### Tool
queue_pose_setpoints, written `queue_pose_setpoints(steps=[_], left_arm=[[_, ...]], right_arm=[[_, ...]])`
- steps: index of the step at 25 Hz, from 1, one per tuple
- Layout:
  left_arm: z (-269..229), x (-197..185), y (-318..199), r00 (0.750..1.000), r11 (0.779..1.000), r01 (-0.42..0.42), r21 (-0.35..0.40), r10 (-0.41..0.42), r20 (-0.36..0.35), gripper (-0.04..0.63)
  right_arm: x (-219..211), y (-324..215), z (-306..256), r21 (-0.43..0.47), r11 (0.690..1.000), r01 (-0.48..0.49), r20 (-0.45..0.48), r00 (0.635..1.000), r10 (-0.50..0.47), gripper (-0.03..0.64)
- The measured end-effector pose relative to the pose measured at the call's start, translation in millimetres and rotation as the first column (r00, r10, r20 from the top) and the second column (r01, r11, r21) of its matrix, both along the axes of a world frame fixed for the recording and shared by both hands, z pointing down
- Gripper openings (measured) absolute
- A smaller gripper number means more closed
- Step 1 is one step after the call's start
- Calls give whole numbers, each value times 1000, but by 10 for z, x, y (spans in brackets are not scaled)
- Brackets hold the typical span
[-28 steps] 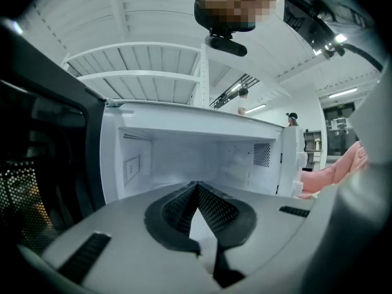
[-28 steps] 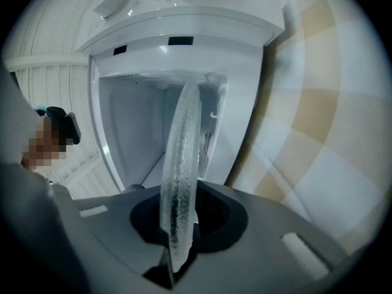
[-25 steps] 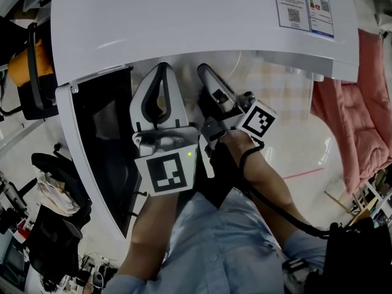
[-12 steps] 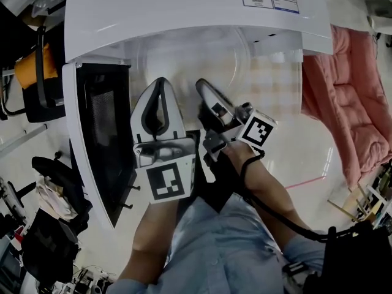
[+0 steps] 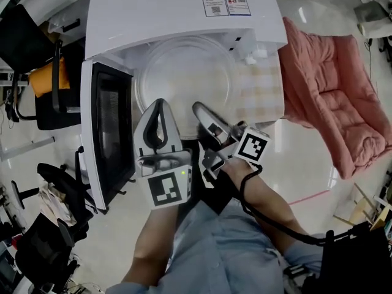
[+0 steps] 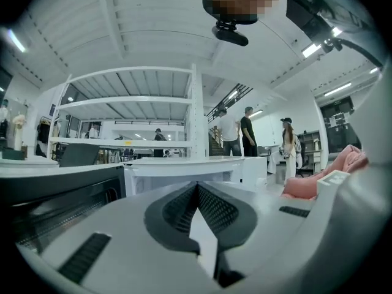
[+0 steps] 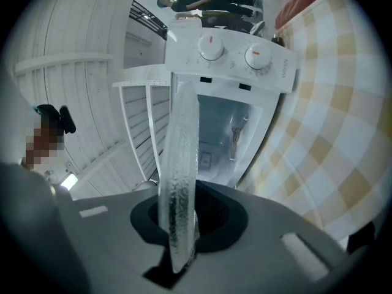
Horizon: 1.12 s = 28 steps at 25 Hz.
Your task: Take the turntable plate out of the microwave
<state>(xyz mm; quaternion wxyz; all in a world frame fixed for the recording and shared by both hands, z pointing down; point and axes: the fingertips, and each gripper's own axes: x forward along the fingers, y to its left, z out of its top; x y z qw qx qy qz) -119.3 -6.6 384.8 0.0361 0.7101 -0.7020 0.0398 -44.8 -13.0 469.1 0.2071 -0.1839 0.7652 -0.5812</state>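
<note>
The clear glass turntable plate (image 5: 184,72) shows as a full disc just in front of the white microwave (image 5: 165,11), beside its open door (image 5: 110,133). My right gripper (image 5: 197,106), rolled on its side, is shut on the plate's near rim. In the right gripper view the glass rim (image 7: 180,158) runs up from between the jaws (image 7: 182,216). My left gripper (image 5: 160,101) lies flat at the plate's near left edge with its jaws shut (image 6: 197,187) and no glass between them. Whether it touches the plate I cannot tell.
A yellow checked cloth (image 5: 263,97) covers the surface right of the microwave, whose knobs (image 7: 233,51) face the right gripper. A pink cushion (image 5: 331,97) lies further right, black office chairs (image 5: 43,84) stand at the left, and people (image 6: 248,130) stand far behind.
Both grippers have drawn back from the microwave together and risen. The plate, mostly hidden under the microwave's top before, now shows as a whole disc in front of it.
</note>
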Motion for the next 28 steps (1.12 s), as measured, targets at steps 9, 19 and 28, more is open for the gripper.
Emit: queue_pose_setpoints(steps=[9,19,28], left_arm=[[-374,293,417,1000,1000,11,6,-11,13,7],[-862,455,587,999,997,9,78,-12,36,6],[-1181,527,438,998,990,-16,142,7,67,6]], right_arm=[[153,320,-523,40,998,39,27,999,-40,28],[235,448,-1014,106,992,66,39,997,-70,28],[272,186,-1238,134,991,23,55,998,-31,28]])
